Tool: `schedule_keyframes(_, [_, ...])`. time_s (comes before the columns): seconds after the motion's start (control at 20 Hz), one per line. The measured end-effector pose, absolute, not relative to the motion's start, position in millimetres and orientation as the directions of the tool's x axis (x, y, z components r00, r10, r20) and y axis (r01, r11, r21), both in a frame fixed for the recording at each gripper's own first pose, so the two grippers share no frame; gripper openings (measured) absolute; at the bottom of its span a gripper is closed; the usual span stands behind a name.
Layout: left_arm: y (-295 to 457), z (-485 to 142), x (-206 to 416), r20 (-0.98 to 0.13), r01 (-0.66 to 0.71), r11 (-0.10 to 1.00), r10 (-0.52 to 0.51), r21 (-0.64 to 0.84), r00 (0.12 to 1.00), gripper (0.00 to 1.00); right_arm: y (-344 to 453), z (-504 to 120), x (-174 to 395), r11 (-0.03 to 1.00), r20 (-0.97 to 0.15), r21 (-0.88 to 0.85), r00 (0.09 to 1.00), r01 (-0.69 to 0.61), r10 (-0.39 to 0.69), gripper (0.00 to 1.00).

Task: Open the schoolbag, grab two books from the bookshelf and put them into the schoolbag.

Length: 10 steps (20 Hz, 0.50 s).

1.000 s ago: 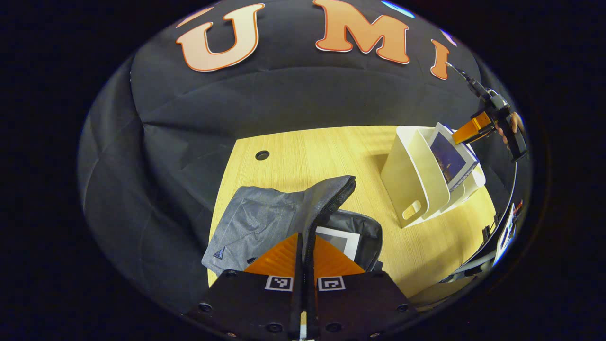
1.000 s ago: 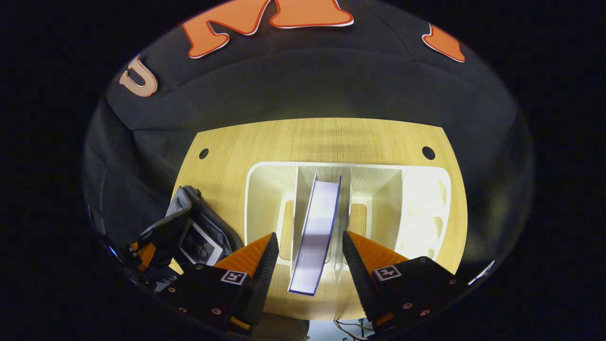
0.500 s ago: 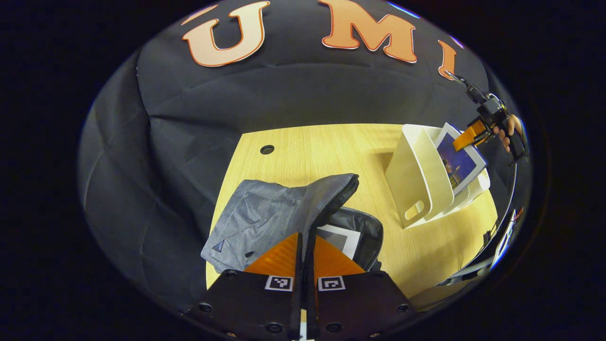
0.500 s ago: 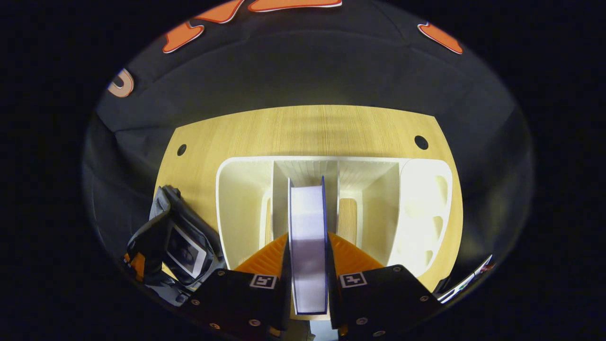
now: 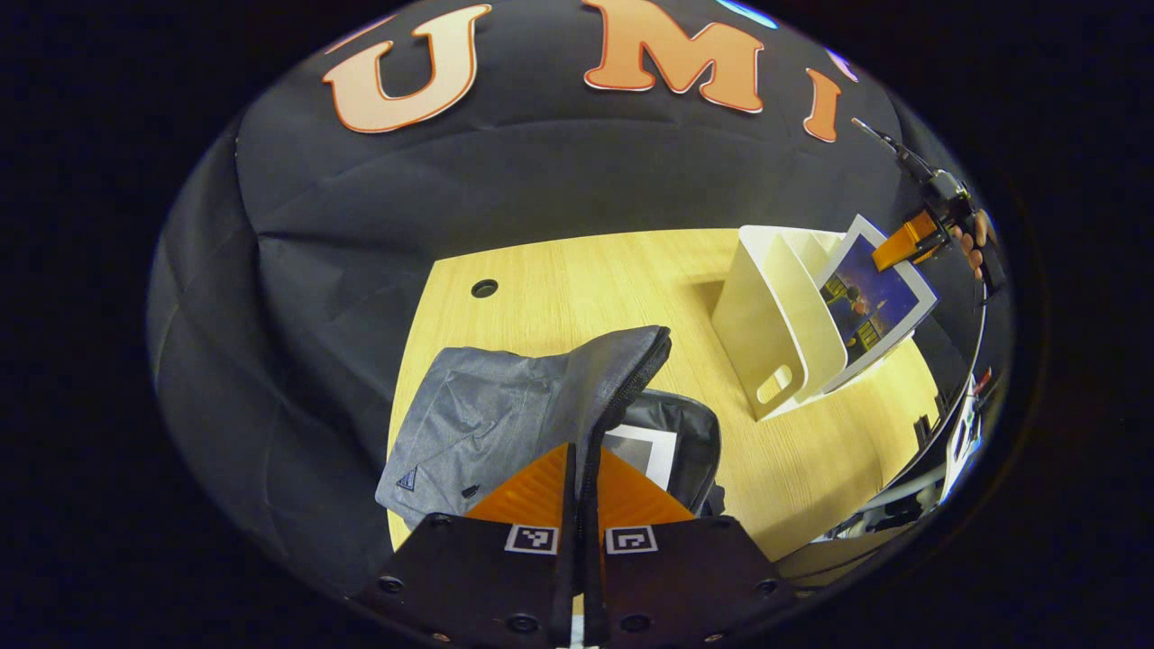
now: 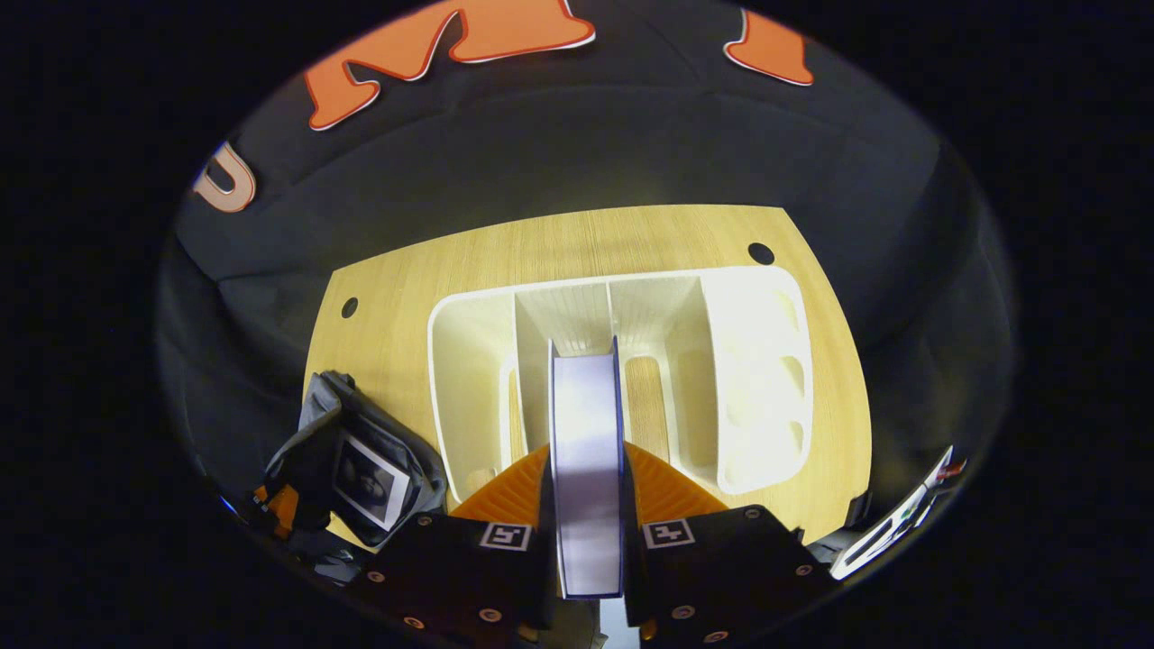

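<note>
Both my grippers are busy now, each pinching a different thing. My left gripper (image 5: 581,469) has its two fingers pressed together on the zipper edge of the grey flap of the schoolbag (image 5: 505,415), and it holds this flap up so that the bag stays open. My right gripper (image 6: 586,469) has both fingers pressed on the two covers of a book (image 6: 586,451), which I see edge-on, its white pages between thin blue covers, standing upright between the fingers.

As for the big things, the bench (image 5: 577,288) is a light wooden top in front of the black cloth wall. The schoolbag lies near the left front corner of the bench, with its grey flap raised and the dark inside open on the right side of the flap. Inside the bag I see a first book (image 5: 645,451) with a white border lying flat; in the right gripper view it shows a dark picture (image 6: 368,478).

The bookshelf (image 6: 622,315) is a cream plastic rack with several upright compartments, standing near the right side of the bench, well apart from the bag. In the right gripper view its compartments look bare, and the book in my fingers is over the second one from the left.

In the left gripper view the held book (image 5: 873,302) shows a dark blue cover, tilted, above and just beside the rack (image 5: 766,315), with my right gripper (image 5: 915,239) on its upper corner and my hand (image 5: 975,243) behind it.
</note>
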<state>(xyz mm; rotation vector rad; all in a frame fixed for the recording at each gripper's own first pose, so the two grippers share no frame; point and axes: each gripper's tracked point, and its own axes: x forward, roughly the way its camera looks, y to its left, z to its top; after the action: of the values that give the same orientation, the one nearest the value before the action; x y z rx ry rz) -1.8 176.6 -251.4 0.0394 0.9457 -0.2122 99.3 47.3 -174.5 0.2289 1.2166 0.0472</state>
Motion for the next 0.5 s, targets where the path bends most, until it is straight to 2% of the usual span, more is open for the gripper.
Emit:
schedule_keyframes(0.05, [177, -251, -2, -0.806, 0.218, 0.974, -0.178, -0.063, 0.565, 0.05, 47, -172, 91, 0.975, -0.923, 0.198, 0.353, 0.099, 0.152, 0.31])
schedule_keyframes(0.3, [179, -252, -3, -0.800, 0.307, 0.948, -0.246, -0.082, 0.547, 0.05, 50, -158, 45, 0.960, -0.922, 0.203, 0.367, 0.194, 0.121, 0.31])
schedule_keyframes(0.35, [179, -253, -4, -0.799, 0.327, 0.941, -0.261, -0.086, 0.541, 0.09, 51, -155, 34, 0.952, -0.922, 0.212, 0.368, 0.219, 0.120, 0.30])
schedule_keyframes(0.4, [179, -253, -2, -0.797, 0.343, 0.935, -0.273, -0.089, 0.538, 0.05, 52, -153, 24, 0.945, -0.921, 0.221, 0.370, 0.242, 0.121, 0.30])
schedule_keyframes(0.5, [179, -254, -3, -0.795, 0.374, 0.922, -0.298, -0.097, 0.528, 0.05, 51, -150, 4, 0.929, -0.921, 0.232, 0.372, 0.289, 0.114, 0.30])
